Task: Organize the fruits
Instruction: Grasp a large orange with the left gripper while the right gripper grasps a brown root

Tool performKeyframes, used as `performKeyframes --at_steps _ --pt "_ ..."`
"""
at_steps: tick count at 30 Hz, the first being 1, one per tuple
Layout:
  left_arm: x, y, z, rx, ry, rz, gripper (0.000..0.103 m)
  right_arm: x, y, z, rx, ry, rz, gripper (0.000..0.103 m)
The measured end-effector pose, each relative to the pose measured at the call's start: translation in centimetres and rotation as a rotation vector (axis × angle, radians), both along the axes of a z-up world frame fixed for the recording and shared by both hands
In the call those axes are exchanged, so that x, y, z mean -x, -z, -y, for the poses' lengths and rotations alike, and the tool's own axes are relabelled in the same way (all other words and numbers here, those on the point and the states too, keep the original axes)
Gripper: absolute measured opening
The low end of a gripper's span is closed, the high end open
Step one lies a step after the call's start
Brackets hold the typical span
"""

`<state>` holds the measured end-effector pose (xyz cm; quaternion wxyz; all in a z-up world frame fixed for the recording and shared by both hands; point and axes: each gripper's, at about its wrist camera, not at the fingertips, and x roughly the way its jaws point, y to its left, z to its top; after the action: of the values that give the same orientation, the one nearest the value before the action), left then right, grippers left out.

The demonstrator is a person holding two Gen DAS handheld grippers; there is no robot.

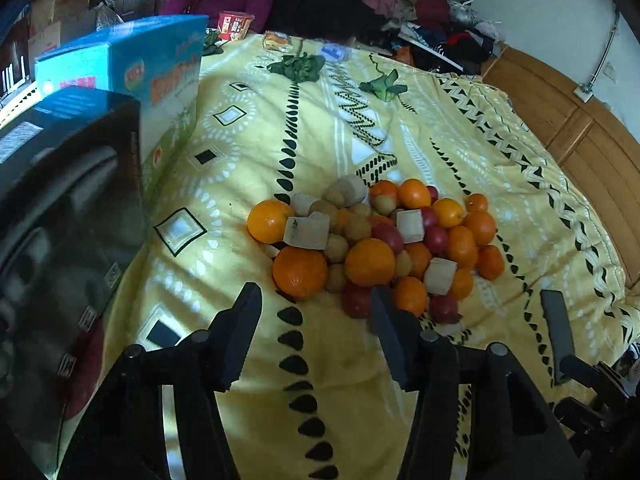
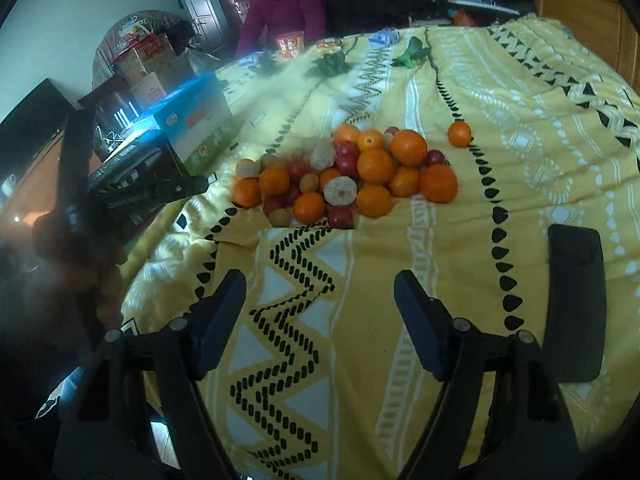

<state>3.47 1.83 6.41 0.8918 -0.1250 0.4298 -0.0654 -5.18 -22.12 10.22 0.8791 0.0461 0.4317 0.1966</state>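
- Jaws of the left gripper (image 1: 316,300) stand partly apart with nothing between them, poised just short of the near edge of the fruit pile (image 1: 372,240); a large orange (image 1: 299,271) sits right beyond their tips
- Jaws of the right gripper (image 2: 320,284) gape wider, also empty, over bare bedspread (image 2: 540,128) and well back from the heap
- All the fruit lies mixed in one mound on the yellow patterned bedspread: oranges and tangerines, small red fruits (image 1: 387,236), little tan round ones (image 1: 336,248), and pale cut chunks (image 1: 307,232) lying on top
- One small tangerine (image 2: 459,133) sits apart on the far right side of the mound in the right wrist view; it is the only piece away from the rest, and I cannot tell whether that is deliberate
- No sorted groups, rows or filled container show, so by my reading the organizing has not begun, or barely
- A blue carton (image 1: 160,72) and a dark box (image 1: 68,148) stand at the left of the bed; whether either is meant to receive fruit I cannot tell
- A seated person (image 2: 284,8) in a purple top is at the far side, hands away from the pile
- Left to do, as I judge: nearly everything, namely picking each kind out and grouping it
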Motion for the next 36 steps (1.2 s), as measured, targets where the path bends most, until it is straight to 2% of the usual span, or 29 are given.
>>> performKeyframes --at_steps 5,8,11,13,16,19,23,26,31,34,36 --pt "-2.8 2.9 0.5 -0.028 -0.002 -0.036 0.057 -1.9 1.6 0.7 -0.030 -0.007 -0.042 0.077" --pt "-3.7 3.6 -0.2 -0.010 -0.027 -0.032 0.050 -2.5 2.0 0.5 -0.041 -0.027 -0.042 0.077" --pt "-3.9 3.8 0.0 -0.014 -0.008 -0.024 0.042 -2.7 2.2 0.2 -0.047 -0.042 -0.041 0.077" --pt "-3.6 3.5 0.3 -0.030 0.004 -0.021 0.040 -2.8 2.3 0.3 -0.056 -0.044 -0.041 0.074" --pt "-1.9 2.3 0.2 0.002 0.020 -0.006 0.040 -3.3 2.3 0.3 -0.077 -0.036 -0.043 0.066" --pt "0.8 1.0 0.0 0.009 0.041 0.023 0.040 -4.1 2.2 0.3 -0.086 -0.031 -0.029 0.065" --pt "3.1 0.4 -0.7 0.034 0.050 0.016 0.040 -6.4 2.4 -0.7 -0.106 -0.059 -0.026 0.065" --pt "3.6 0.3 -1.1 0.046 0.050 0.017 0.040 -8.3 2.2 -2.2 -0.088 -0.122 0.000 0.065" --pt "3.2 0.3 -1.1 0.064 0.055 0.017 0.040 -11.4 3.1 -4.2 0.020 -0.196 0.035 0.064" --pt "3.0 0.4 -0.8 0.072 0.069 0.018 0.040 -12.6 4.2 -4.5 0.049 -0.217 -0.001 0.054" --pt "2.8 0.5 -0.7 0.079 0.077 0.018 0.040 -12.8 4.8 -4.6 0.061 -0.235 -0.008 0.052"
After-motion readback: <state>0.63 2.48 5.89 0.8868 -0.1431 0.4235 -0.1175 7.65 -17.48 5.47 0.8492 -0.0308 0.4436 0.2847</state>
